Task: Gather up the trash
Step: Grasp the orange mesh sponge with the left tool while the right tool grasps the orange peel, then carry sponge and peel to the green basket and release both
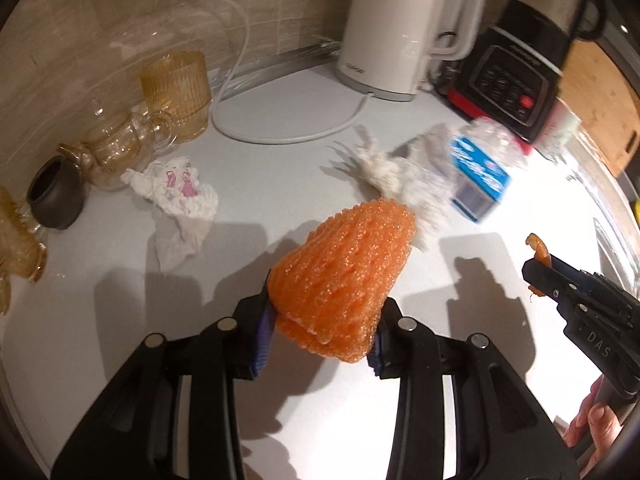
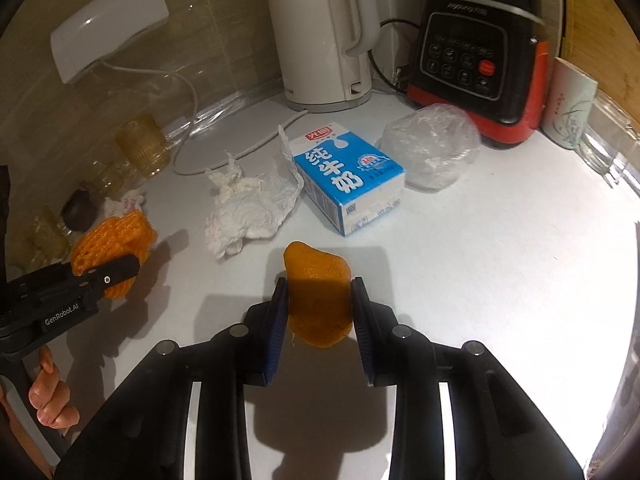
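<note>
Standing along the left wall of the white table point(image 1: 120, 320) are amber glass cups point(image 1: 176, 94), a clear glass jug point(image 1: 116, 148) and a small dark pot point(image 1: 56, 194); whether any of them holds anything cannot be told. Beside them lies a crumpled printed tissue point(image 1: 176, 196), which the right wrist view nearly hides behind the orange foam net point(image 1: 340, 280). The left gripper point(image 1: 320, 328) is clamped on that net and holds it above the table. Further right a crumpled white paper point(image 2: 248, 204) touches a blue and white milk carton point(image 2: 348, 178) lying on its side, and just beside the carton sits a crumpled clear plastic bag point(image 2: 432, 148); in the left wrist view all three are smeared by blur, while the right wrist view shows them sharply. The right gripper point(image 2: 320, 308) is closed on an orange peel point(image 2: 318, 296), lifted off the surface; from the left wrist view only a sliver of it shows at the fingertips. At the back stand a white kettle point(image 2: 324, 32) and a black and red blender base point(image 2: 476, 60), both cut off at the top. Only the right wrist view shows clearly a white printed cup point(image 2: 570, 108) at the far right.
</note>
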Tool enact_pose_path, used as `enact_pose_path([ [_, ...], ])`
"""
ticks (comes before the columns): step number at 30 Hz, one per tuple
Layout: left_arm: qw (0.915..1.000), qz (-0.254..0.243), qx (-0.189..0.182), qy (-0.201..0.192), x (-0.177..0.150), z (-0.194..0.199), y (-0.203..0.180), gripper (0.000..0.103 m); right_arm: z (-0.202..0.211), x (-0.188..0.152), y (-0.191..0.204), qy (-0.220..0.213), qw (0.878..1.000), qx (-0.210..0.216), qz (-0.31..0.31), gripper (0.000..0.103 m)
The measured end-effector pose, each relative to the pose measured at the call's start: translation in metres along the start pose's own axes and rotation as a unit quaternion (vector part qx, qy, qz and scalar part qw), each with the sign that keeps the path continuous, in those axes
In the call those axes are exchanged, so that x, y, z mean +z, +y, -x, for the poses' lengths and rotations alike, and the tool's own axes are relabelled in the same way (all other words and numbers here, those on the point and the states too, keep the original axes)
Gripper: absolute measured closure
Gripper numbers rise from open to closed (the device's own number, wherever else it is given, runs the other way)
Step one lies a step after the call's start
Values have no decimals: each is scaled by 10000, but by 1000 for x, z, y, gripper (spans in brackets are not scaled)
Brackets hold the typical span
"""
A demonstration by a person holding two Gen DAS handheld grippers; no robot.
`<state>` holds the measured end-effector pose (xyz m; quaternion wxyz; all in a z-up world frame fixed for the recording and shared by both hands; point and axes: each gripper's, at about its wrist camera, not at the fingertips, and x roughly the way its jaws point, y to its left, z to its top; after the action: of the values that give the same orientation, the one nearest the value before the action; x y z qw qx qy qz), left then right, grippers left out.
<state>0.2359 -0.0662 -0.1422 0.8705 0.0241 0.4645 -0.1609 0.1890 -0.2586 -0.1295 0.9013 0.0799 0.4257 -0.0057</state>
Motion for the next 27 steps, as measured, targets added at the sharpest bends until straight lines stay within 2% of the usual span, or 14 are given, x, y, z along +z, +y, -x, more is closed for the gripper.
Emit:
enact_pose_path([
  [8, 9970, -487, -597, 78, -48, 58, -42, 66, 77, -59, -15, -45, 9999, -6, -155, 69],
  [13, 9877, -1079, -1088, 298, -96, 86, -80, 66, 122, -110, -30, 23, 9993, -70, -355, 69],
  [15, 9817, -1313, -1312, 426, -116, 93, -97, 66, 136, -132, -35, 91, 9990, -174, -397, 69],
  [19, 9645, -1846, -1742, 736, -160, 104, -132, 66, 164, -184, -46, 275, 9970, -360, -623, 69],
  [23, 9433, -2390, -2044, 1064, -204, 110, -166, 66, 181, -234, -54, 498, 9933, -563, -875, 69],
  [27, 9243, -2860, -2148, 1335, -244, 109, -195, 66, 187, -275, -61, 715, 9883, -728, -1133, 69],
])
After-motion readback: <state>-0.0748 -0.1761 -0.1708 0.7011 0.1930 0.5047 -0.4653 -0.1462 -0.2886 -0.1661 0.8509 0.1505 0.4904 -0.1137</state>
